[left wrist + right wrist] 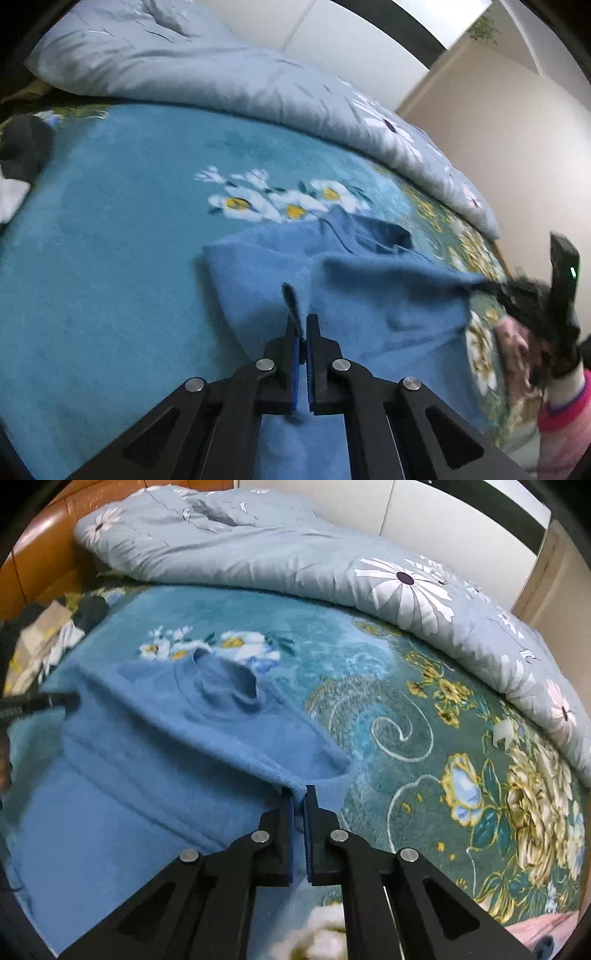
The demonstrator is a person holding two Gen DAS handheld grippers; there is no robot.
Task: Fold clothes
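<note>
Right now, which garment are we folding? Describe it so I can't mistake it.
On the bed, in front of the grey quilt, lies a teal floral blanket. The blue sweater is spread on it, both grippers shut on its edges. It is plain blue fleece with a collar opening, no flowers.

Wide open stretch of floral blanket (406, 709) to the right of the blue garment (166, 746), nothing on it, easy passage there. Along the far side the bunched grey quilt (258, 550) forms 1 long barrier. At the far left a small pile of clothes (48, 638) crowds the corner by the wooden headboard (40, 561).
</note>
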